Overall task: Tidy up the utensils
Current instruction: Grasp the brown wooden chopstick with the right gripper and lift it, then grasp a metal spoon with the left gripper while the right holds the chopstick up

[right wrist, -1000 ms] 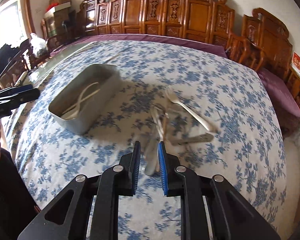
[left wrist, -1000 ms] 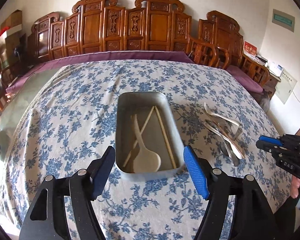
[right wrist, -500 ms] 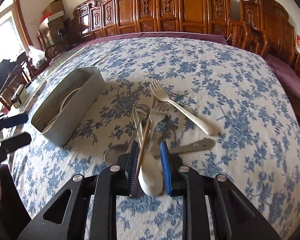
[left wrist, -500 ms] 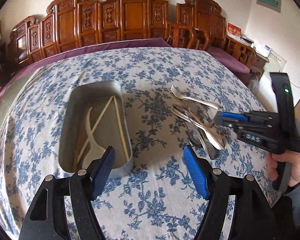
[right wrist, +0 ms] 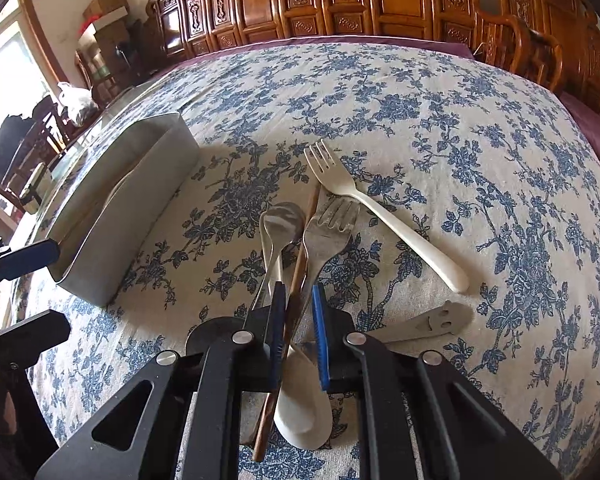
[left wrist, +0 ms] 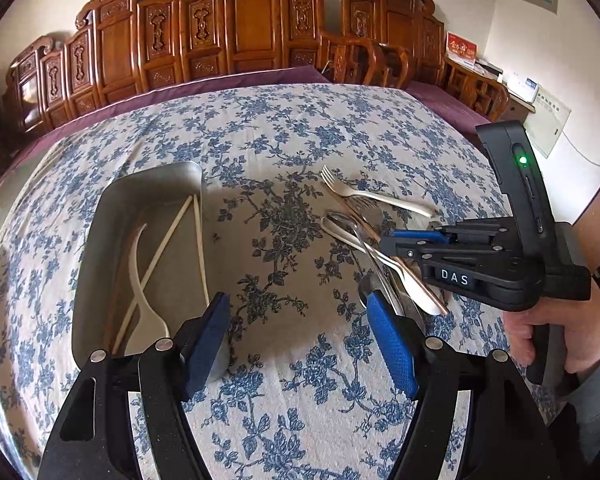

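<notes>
At the left a metal tray (left wrist: 100,248) on the floral tabletop (left wrist: 284,140) holds a white spoon (left wrist: 140,284) and pale chopsticks (left wrist: 198,240). The left claw (left wrist: 296,344) hangs spread and empty. Right of it, the right claw (right wrist: 298,332), jaws just closing, straddles a brown chopstick (right wrist: 300,264) in the utensil pile (right wrist: 324,232); whether its pads press it I cannot tell.

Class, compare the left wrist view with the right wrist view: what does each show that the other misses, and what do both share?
Only the left wrist view looks into the metal tray, showing the white spoon and pale chopsticks inside, plus the hand holding the right gripper. Only the right wrist view shows a brown chopstick between the right gripper's closing jaws, and a smiley-faced handle. Both show the floral tablecloth, the white fork and the utensil pile.
</notes>
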The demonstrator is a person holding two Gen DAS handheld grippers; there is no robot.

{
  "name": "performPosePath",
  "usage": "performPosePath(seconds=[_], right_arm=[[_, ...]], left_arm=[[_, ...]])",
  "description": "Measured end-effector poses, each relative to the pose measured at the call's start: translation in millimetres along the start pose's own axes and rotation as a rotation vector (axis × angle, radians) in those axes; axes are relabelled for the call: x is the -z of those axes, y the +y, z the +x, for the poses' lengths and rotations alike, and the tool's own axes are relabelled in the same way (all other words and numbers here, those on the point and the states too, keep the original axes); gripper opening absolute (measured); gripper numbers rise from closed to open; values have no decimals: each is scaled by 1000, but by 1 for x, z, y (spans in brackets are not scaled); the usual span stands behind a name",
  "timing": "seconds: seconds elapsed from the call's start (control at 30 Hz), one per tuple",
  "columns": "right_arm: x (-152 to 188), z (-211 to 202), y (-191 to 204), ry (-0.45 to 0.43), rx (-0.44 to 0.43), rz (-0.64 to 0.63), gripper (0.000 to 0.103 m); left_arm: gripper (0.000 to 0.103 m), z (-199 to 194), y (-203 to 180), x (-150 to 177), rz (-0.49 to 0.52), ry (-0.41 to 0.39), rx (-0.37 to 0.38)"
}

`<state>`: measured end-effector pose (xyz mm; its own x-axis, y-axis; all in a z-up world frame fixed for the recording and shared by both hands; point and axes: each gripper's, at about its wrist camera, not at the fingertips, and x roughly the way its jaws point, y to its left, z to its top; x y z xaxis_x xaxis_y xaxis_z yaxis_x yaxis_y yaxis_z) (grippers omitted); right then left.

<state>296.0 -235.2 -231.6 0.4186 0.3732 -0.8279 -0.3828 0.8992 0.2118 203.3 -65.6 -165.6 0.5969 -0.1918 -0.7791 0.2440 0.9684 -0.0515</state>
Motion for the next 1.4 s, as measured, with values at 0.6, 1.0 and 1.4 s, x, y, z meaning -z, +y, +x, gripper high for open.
performPosePath(seconds=[0.6, 1.0, 1.4], right_arm=[[4, -31, -8, -42, -39, -36, 6], [3, -49, -49, -92, 7, 29, 6], [3, -53, -55, -104, -2, 47, 6]], left_arm=[[68, 12, -13, -12, 9, 15, -55], [67, 53, -35, -28, -16, 77, 2], [27, 98, -52, -37, -55, 142, 49]])
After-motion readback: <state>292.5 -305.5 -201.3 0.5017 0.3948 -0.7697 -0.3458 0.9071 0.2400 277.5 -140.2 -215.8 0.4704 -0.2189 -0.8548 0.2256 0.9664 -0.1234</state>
